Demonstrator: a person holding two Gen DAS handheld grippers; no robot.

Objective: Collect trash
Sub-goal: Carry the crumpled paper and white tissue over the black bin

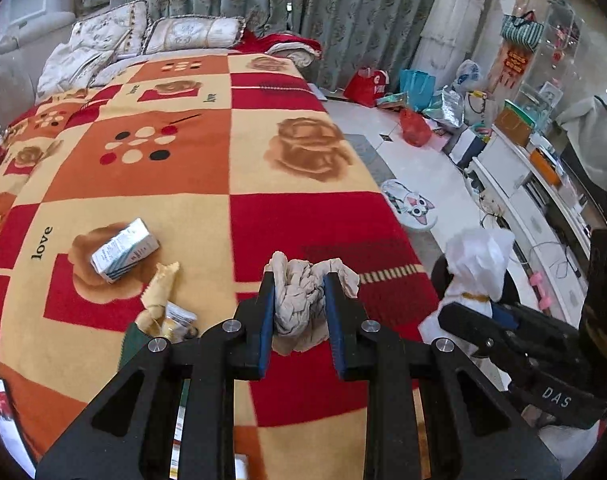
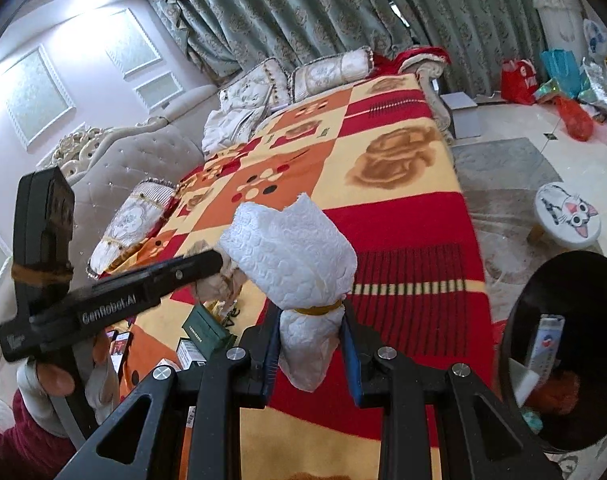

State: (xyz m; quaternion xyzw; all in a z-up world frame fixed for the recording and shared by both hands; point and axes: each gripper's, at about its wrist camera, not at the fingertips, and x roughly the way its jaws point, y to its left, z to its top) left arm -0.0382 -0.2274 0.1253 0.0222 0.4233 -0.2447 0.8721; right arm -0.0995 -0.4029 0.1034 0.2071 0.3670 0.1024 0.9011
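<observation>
Black fingers of the left gripper (image 1: pixel 299 280) fill the bottom of the left wrist view, jaws pinching a crumpled beige paper wad (image 1: pixel 299 304) that hangs between the blue pads above the checked blanket (image 1: pixel 303 216). On the blanket to the left lie a small white carton (image 1: pixel 124 251), a yellowish wrapper (image 1: pixel 161 292) just beside it, and more packets near the lower edge. At far right the right gripper (image 1: pixel 485 312) carries a white tissue bundle (image 1: pixel 479 264). From the right wrist view, the right gripper (image 2: pixel 311 320) has its jaws closed on that white tissue bundle (image 2: pixel 295 248), tied with a yellow band, held over the blanket (image 2: pixel 403 220). A black bin (image 2: pixel 539 316) stands at the right, already holding trash. The left gripper's body (image 2: pixel 115 300) crosses on the left, held by a gloved hand (image 2: pixel 55 376).
</observation>
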